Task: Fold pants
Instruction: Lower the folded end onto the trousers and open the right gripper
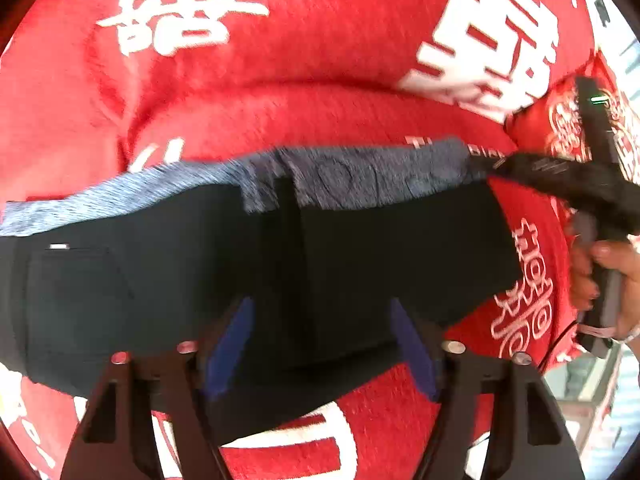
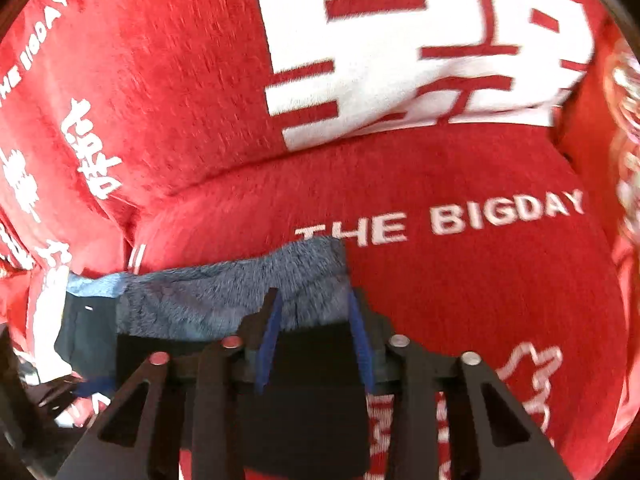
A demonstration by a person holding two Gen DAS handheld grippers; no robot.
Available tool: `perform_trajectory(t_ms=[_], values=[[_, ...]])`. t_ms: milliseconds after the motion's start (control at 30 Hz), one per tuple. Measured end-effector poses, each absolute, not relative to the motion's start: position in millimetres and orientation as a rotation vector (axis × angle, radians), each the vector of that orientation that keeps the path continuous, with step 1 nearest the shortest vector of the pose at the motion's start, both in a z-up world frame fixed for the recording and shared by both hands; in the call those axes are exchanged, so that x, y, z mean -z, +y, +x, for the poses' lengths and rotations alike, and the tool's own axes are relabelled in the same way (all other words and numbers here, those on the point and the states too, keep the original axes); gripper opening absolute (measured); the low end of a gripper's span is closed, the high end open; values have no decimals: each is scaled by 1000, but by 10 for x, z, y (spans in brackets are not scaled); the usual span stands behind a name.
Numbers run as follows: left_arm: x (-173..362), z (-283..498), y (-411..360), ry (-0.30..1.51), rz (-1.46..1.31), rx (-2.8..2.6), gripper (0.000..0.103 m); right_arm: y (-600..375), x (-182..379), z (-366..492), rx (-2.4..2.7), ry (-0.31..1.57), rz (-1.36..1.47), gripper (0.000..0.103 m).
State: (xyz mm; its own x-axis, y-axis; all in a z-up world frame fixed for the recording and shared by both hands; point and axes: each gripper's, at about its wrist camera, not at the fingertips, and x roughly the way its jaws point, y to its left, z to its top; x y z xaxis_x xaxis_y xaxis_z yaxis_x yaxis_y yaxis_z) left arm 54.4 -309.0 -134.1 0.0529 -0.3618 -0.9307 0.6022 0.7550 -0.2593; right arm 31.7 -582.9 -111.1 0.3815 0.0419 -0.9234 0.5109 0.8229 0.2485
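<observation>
Black pants (image 1: 360,248) with a grey-blue fleece lining (image 1: 360,176) lie folded across a red plush blanket (image 1: 320,40). My left gripper (image 1: 322,304) hovers over the middle of them, its blue pads (image 1: 232,344) wide apart and touching nothing. In the right wrist view, my right gripper (image 2: 314,296) has a fold of the black pants (image 2: 312,380) filling the gap between its blue pads (image 2: 266,344), at the right end of the lining (image 2: 224,300). In the left wrist view, a blurred strip of black cloth (image 1: 540,172) runs to that tool, held by a hand (image 1: 612,268).
The blanket (image 2: 440,280) carries large white characters and the words THE BIGDAY (image 2: 504,212). A red patterned pillow (image 1: 560,120) lies at the right. Past the blanket's right edge I see a strip of pale floor (image 1: 608,408).
</observation>
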Motion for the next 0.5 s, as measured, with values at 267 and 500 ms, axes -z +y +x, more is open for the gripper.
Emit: perform_trajectory(t_ms=[267, 500], values=[[1126, 670, -3178, 1294, 235, 690, 72, -5642, 1167, 466, 240, 1207, 476, 35], [1168, 722, -3815, 1258, 250, 780, 72, -5695, 1001, 37, 236, 1166, 631, 35]])
